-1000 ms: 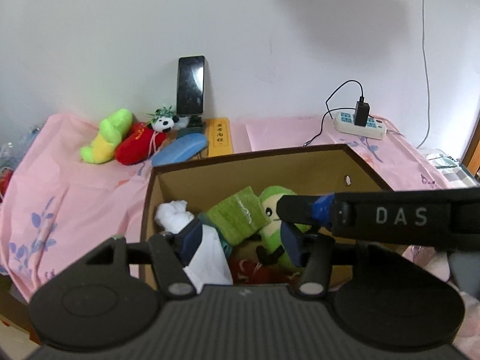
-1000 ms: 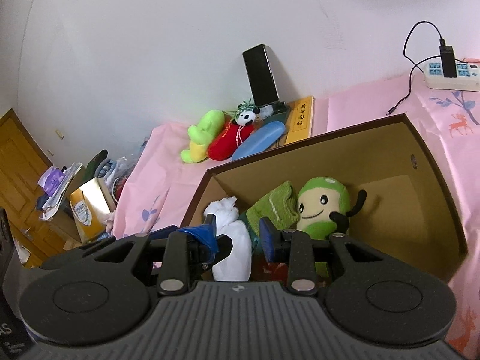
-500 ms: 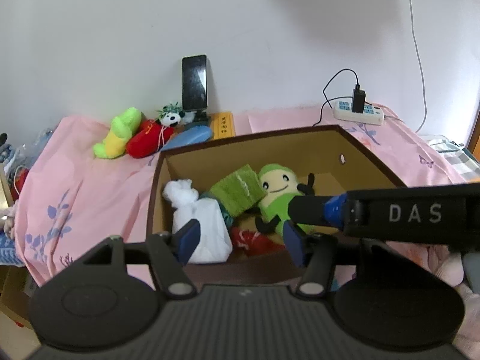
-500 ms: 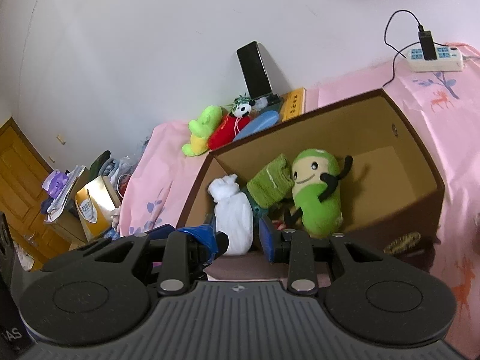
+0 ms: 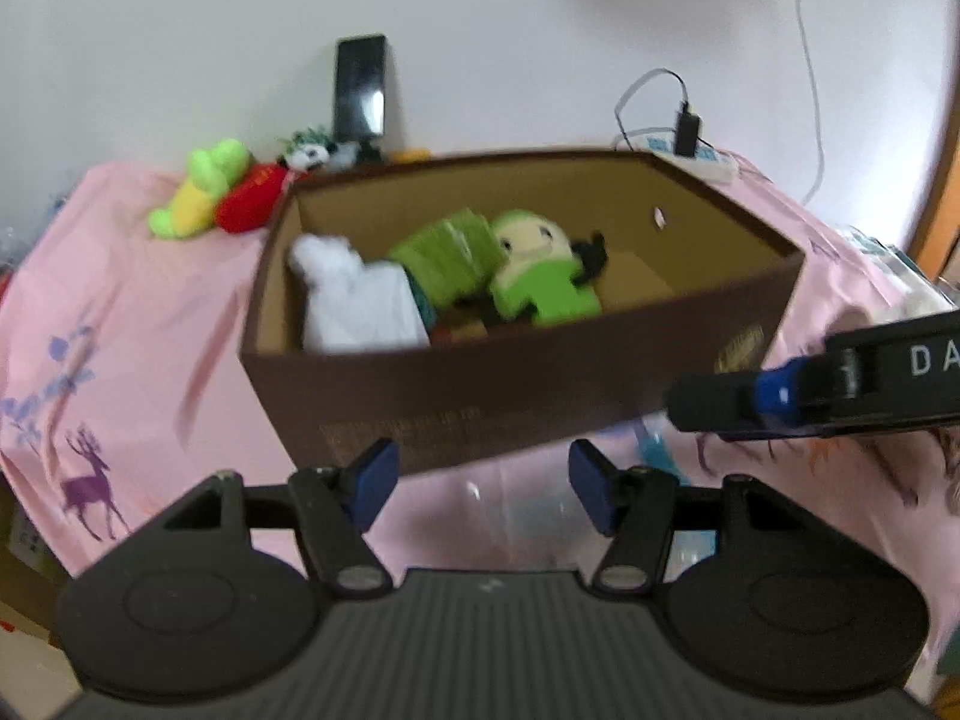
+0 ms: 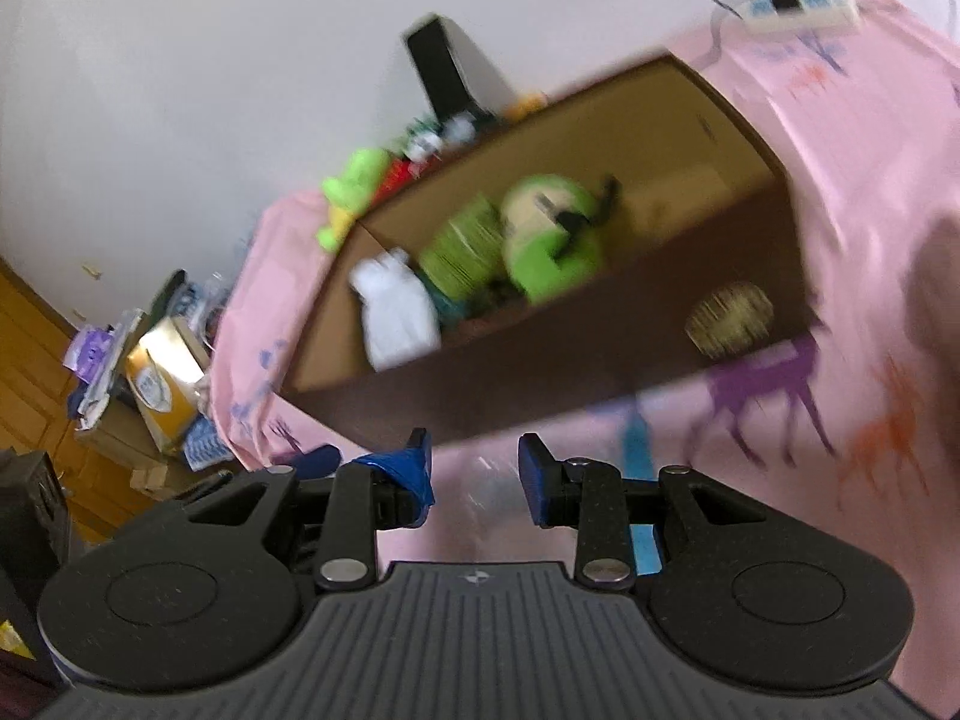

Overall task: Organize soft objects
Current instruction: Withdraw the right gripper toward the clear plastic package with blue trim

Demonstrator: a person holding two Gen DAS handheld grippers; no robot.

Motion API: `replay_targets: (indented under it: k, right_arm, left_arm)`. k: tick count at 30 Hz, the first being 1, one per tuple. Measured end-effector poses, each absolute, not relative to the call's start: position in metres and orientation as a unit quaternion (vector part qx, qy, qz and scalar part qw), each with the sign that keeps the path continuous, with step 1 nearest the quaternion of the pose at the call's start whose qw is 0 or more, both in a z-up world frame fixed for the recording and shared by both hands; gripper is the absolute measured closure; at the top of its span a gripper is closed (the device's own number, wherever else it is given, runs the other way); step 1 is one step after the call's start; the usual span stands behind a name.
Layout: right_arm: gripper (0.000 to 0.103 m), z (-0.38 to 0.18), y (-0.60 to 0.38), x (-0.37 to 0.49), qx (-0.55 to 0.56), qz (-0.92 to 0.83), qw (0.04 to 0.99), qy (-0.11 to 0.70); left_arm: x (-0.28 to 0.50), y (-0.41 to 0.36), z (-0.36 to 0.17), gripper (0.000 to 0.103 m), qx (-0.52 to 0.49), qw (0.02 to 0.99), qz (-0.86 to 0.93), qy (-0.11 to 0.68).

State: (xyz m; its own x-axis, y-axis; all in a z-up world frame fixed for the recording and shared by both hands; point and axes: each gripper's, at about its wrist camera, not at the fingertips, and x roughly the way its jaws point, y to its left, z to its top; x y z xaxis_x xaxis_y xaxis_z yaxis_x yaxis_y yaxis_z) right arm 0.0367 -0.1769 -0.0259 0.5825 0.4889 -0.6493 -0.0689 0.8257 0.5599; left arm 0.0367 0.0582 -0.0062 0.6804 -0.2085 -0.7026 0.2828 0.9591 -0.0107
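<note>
While the soft toys (image 5: 543, 276) are lying inside the brown box (image 5: 516, 384) on the pink cloth (image 5: 120, 312), the left gripper (image 5: 480, 477) and right gripper (image 6: 474, 468) are hovering before it, both spread and holding nothing.

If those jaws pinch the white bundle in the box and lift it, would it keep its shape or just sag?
Probably sag: the white bundle looks like bunched cloth, creased and slumped against the box wall. It is likely light, so it should lift easily. The knotted-looking top may give the firmest pinch, though blur hides detail.
</note>
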Motion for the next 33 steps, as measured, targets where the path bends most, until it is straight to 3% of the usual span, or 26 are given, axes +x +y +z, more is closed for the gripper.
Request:
replay_targets:
  k: [15, 33]
  right_arm:
    - [0.088, -0.066, -0.198, -0.007, 0.235, 0.158, 0.805, 0.521]
    - [0.085, -0.077, -0.229, 0.004, 0.309, 0.083, 0.812, 0.488]
  left_arm:
    - [0.029, 0.057, -0.052, 0.041, 0.018, 0.876, -0.251, 0.413]
    - [0.001, 0.021, -0.066, 0.040, 0.042, 0.863, -0.303, 0.402]
